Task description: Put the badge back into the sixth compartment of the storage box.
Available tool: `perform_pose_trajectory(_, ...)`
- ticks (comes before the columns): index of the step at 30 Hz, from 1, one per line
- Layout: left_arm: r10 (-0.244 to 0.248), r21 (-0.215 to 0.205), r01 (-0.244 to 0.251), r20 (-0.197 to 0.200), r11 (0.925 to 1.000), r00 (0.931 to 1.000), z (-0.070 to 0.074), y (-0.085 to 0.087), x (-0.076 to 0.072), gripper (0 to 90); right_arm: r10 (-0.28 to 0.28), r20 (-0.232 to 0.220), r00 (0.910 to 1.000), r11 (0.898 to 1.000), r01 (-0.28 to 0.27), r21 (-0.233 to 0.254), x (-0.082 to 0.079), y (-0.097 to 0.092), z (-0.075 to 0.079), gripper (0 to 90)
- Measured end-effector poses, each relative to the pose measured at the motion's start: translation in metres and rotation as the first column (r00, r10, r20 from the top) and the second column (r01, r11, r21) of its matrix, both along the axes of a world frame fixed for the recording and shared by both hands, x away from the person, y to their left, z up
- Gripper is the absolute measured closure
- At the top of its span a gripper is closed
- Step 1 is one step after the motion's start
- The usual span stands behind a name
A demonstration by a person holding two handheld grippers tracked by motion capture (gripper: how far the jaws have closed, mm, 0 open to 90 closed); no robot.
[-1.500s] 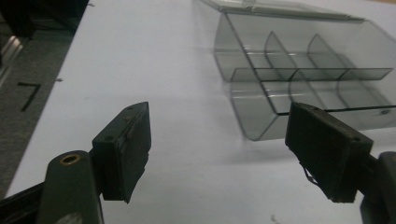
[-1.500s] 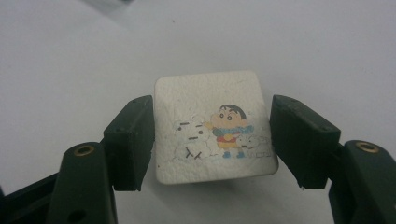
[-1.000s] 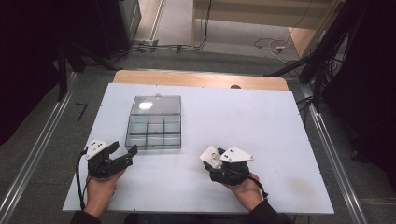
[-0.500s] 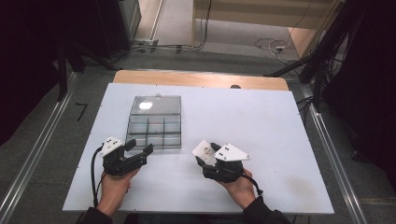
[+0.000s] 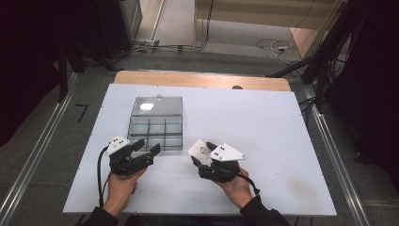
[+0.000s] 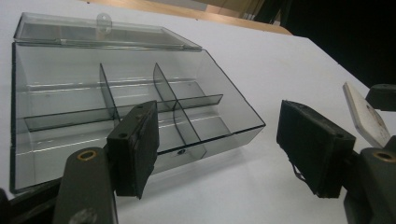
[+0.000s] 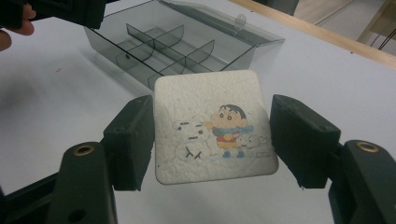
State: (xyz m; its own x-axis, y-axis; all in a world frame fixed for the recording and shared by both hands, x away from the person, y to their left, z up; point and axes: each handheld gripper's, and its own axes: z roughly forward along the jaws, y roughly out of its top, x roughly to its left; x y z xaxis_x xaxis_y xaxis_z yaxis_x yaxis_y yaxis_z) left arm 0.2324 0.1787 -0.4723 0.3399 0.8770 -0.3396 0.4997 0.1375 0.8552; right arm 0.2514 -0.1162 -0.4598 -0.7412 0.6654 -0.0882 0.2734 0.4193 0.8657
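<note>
Right claw (image 7: 212, 135) is clamped on the white square coaster (image 7: 212, 126), pads gripping its two side edges, cartoon print facing the right gripper view; in the high view your right claw (image 5: 209, 157) carries it above the tabletop (image 5: 263, 122), just right of the clear compartment box (image 5: 155, 127) and not yet over it. Left claw (image 6: 217, 144) has its jaws apart with nothing between them, and they have just been closing a little; it sits at the box's near edge, in the high view just touching or almost touching the front wall, can't tell which. So pickup looks done: coaster is off the tabletop and held level-ish, tilted up toward the camera. Box lid (image 6: 100, 32) is already swung back and lying flat behind the tray, compartments look empty. What I judge is left: carry the coaster across to the box, lower it in, release. Coaster looks wider than any single cell, so expect it to rest across the dividers (image 6: 161, 91) instead of dropping inside one.
</note>
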Motion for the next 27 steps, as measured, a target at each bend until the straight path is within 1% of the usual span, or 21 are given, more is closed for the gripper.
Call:
perform_pose_trajectory(2, -0.007, -0.007, 0.007, 0.000, 0.9999, 1.0000, 0.000, -0.002, 0.000, 31.0, 0.000, -0.001, 1.0000, 1.000, 0.000, 0.002, 0.000, 0.000, 0.000, 30.9)
perform_pose_trajectory(3, -0.010, -0.009, 0.010, 0.001, 0.9999, 1.0000, 0.001, -0.003, 0.000, 33.3, 0.001, 0.006, 1.0000, 1.000, -0.001, 0.001, 0.001, 0.001, 0.001, 30.9)
perform_pose_trajectory(6, -0.017, -0.018, 0.017, 0.000, 0.9997, 0.9999, 0.001, -0.005, 0.001, 35.7, 0.000, 0.008, 1.0000, 1.000, 0.000, 0.004, 0.002, 0.002, 0.001, 30.9)
perform_pose_trajectory(9, -0.031, -0.050, 0.031, 0.004, 0.9982, 0.9995, 0.002, -0.008, 0.003, 36.8, 0.002, 0.009, 1.0000, 1.000, -0.002, 0.008, 0.003, 0.003, 0.001, 30.9)
perform_pose_trajectory(11, -0.043, -0.064, 0.043, 0.009, 0.9970, 0.9991, 0.002, -0.010, 0.004, 37.9, 0.004, 0.015, 0.9999, 1.000, -0.004, 0.006, 0.004, 0.006, 0.001, 30.9)
perform_pose_trajectory(15, -0.066, -0.069, 0.067, 0.016, 0.9954, 0.9977, 0.003, -0.016, 0.005, 39.5, 0.006, 0.016, 0.9999, 1.000, -0.006, 0.004, 0.004, 0.009, 0.001, 30.9)
perform_pose_trajectory(18, -0.085, -0.081, 0.086, 0.019, 0.9930, 0.9962, 0.004, -0.020, 0.005, 44.0, 0.014, 0.024, 0.9996, 1.000, -0.014, 0.000, 0.004, 0.012, 0.000, 30.9)
perform_pose_trajectory(20, -0.096, -0.087, 0.098, 0.020, 0.9914, 0.9951, 0.005, -0.022, 0.006, 45.4, 0.018, 0.028, 0.9994, 1.000, -0.018, -0.002, 0.004, 0.013, 0.000, 30.9)
perform_pose_trajectory(22, -0.113, -0.103, 0.114, 0.018, 0.9881, 0.9935, 0.006, -0.024, 0.006, 46.7, 0.024, 0.027, 0.9994, 1.000, -0.024, -0.003, 0.004, 0.015, -0.001, 30.9)
perform_pose_trajectory(23, -0.134, -0.127, 0.135, 0.012, 0.9827, 0.9909, 0.006, -0.026, 0.007, 46.7, 0.026, 0.031, 0.9992, 1.000, -0.026, -0.005, 0.004, 0.016, -0.001, 30.9)
perform_pose_trajectory(24, -0.134, -0.127, 0.135, 0.012, 0.9827, 0.9909, 0.006, -0.026, 0.007, 46.9, 0.023, 0.028, 0.9993, 1.000, -0.023, -0.003, 0.004, 0.017, -0.001, 30.9)
perform_pose_trajectory(25, -0.157, -0.157, 0.155, -0.001, 0.9755, 0.9876, 0.006, -0.029, 0.008, 48.0, 0.025, 0.031, 0.9992, 1.000, -0.025, -0.007, 0.003, 0.017, -0.001, 30.9)
perform_pose_trajectory(26, -0.157, -0.157, 0.155, -0.001, 0.9755, 0.9876, 0.006, -0.029, 0.008, 48.5, 0.025, 0.031, 0.9992, 1.000, -0.025, -0.007, 0.003, 0.017, -0.001, 30.9)
perform_pose_trajectory(27, -0.175, -0.174, 0.170, -0.011, 0.9699, 0.9846, 0.005, -0.032, 0.010, 49.0, 0.032, 0.037, 0.9988, 0.999, -0.032, -0.009, 0.003, 0.019, -0.002, 30.9)
